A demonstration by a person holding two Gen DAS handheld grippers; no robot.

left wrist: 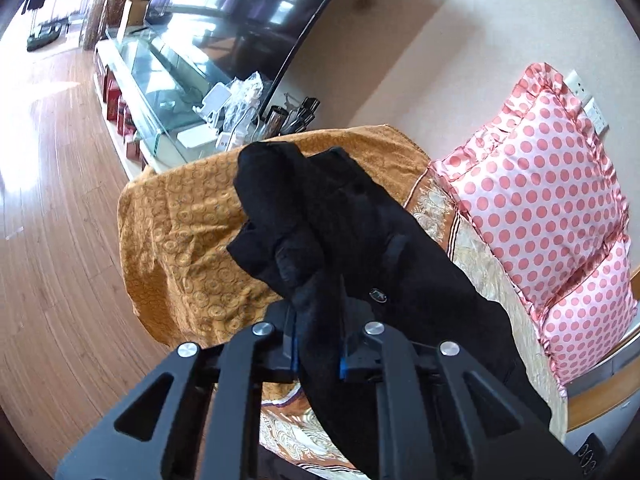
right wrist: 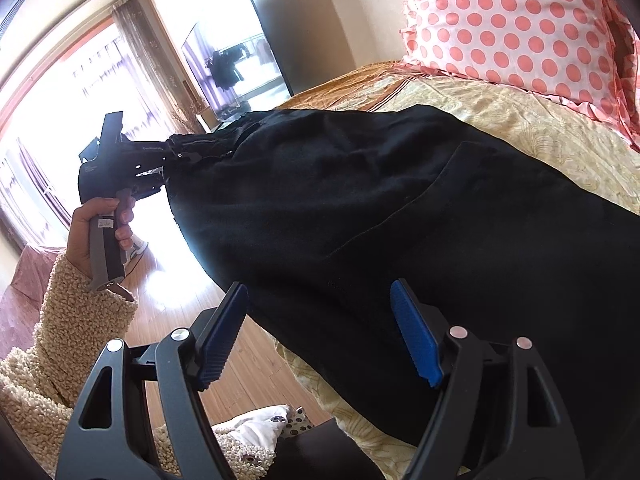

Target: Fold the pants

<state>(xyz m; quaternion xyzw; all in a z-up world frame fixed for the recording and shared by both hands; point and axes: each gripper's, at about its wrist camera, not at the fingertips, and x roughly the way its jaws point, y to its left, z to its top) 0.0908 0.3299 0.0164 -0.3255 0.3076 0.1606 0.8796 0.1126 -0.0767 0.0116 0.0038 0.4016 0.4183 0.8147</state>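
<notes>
Black fabric pants [right wrist: 360, 220] lie across the patterned yellow bed [right wrist: 520, 120], waistband pinched in the left gripper [left wrist: 318, 344] for lifting into a fold, while the right gripper [right wrist: 320, 336] hovers spread.

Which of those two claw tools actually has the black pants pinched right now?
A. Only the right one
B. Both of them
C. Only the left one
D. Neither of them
C. The left gripper is shut on a bunch of the black pants, while the right gripper has its blue pads spread wide apart with nothing pressed between them.
</notes>
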